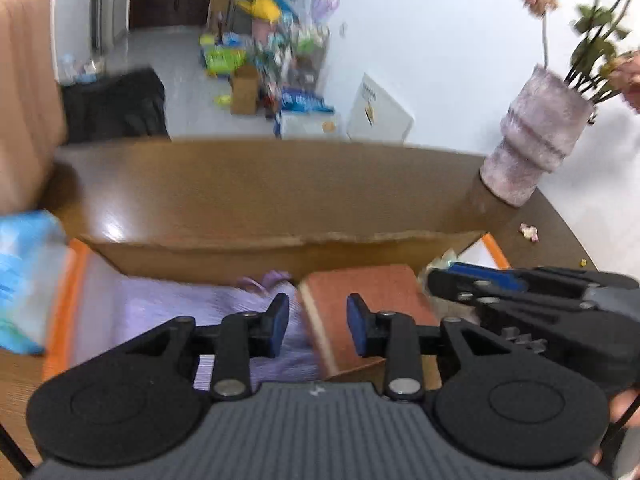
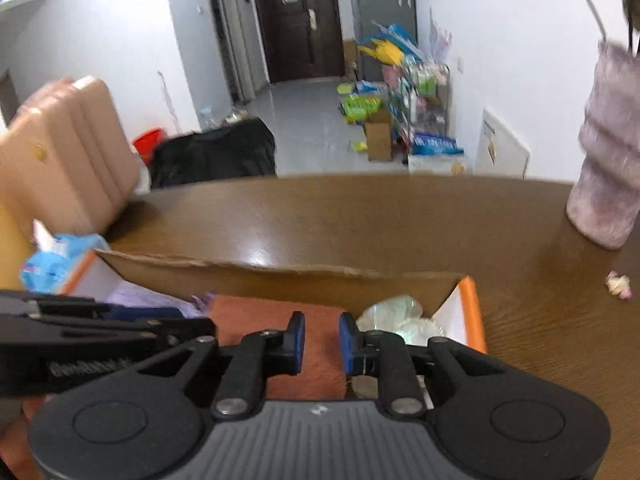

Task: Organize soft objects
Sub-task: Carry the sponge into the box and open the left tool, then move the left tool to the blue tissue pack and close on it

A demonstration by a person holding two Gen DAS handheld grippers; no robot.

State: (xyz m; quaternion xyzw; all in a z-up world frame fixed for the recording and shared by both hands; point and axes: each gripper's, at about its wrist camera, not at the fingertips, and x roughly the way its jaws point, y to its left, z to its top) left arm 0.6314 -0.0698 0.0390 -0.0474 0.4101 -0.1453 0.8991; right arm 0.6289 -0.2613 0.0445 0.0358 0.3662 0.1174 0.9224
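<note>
An orange-rimmed box [image 1: 64, 280] with a cardboard flap [image 1: 280, 252] stands on the brown table. Inside lie a lilac cloth [image 1: 160, 304] and a folded rust-brown towel [image 1: 376, 288]. My left gripper [image 1: 318, 322] hovers over the seam between the two, jaws apart with nothing between the pads. In the right wrist view my right gripper [image 2: 322, 342] hangs above the brown towel [image 2: 256, 316] with a narrow gap between its blue pads and nothing in it. A pale crumpled plastic bag [image 2: 396, 314] fills the box's right corner. The two grippers sit side by side.
A fuzzy mauve vase [image 1: 536, 136] with flowers stands at the table's back right, with a small pink scrap [image 1: 529, 231] near it. A blue tissue pack [image 1: 24, 280] lies left of the box, a peach cushion [image 2: 64, 152] behind it. Floor clutter lies beyond the table.
</note>
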